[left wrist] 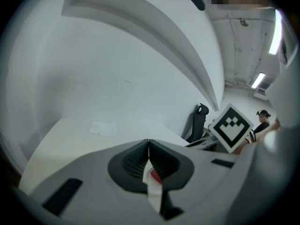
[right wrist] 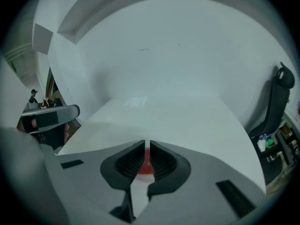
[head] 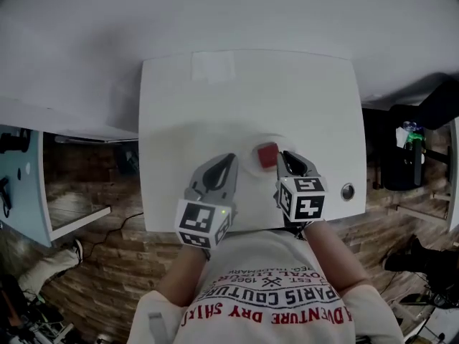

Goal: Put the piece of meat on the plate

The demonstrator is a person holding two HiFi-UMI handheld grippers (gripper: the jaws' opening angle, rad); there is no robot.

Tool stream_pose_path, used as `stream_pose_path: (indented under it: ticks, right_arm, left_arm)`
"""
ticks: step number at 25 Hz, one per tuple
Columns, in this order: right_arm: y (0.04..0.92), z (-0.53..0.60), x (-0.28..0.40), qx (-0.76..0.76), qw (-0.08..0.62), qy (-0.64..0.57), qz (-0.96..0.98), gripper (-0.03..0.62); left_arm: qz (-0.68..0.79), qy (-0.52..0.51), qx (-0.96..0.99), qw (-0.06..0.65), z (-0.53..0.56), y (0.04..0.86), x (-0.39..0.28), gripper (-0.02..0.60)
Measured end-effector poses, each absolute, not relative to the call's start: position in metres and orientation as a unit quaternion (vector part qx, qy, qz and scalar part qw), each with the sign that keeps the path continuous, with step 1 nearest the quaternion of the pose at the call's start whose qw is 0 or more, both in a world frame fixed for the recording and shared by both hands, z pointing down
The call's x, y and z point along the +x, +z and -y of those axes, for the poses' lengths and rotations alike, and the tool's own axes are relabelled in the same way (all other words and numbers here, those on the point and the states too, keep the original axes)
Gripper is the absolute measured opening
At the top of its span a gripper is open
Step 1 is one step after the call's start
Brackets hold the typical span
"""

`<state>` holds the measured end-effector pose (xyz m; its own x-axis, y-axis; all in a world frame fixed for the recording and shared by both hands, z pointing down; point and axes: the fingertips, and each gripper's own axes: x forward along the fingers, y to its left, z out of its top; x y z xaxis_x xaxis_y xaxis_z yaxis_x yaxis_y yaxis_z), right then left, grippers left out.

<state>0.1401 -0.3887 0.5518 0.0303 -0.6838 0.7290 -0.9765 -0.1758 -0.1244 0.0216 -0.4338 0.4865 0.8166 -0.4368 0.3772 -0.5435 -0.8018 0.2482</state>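
Head view, meat: the red piece of meat (head: 267,155) is seen lying on the white plate (head: 250,165), on the white table (head: 215,106).
Head view, grippers: the left gripper (head: 230,159) is held at nine o'clock from the meat. The right gripper (head: 286,155) is held at three o'clock, just beside it.
Left gripper view, jaws: the tips are pressed together and nothing is pinched. The meat (left wrist: 154,176) is seen below them, at six o'clock.
Right gripper view, jaws: they are almost pressed together, with only a thin slit between them, and nothing is pinched. The meat (right wrist: 146,168) is seen behind the slit.
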Motion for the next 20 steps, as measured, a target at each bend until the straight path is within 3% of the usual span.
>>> stream_pose_path:
  ticks: [3,14,20]
  right_arm:
    - [0.527,0.387,0.142,0.696,0.196,0.305,0.619,0.012]
    - [0.391,0.381,0.112,0.667,0.086,0.101,0.733,0.012]
    - [0.348,0.379,0.103,0.669,0.068,0.037,0.739,0.012]
  left_arm:
    - [0.269,0.141,0.939,0.159,0.436,0.472,0.020,0.006]
    - [0.275,0.079,0.956,0.067,0.424,0.389,0.027,0.006]
    - [0.282,0.058,0.957,0.029,0.420,0.361,0.022,0.006]
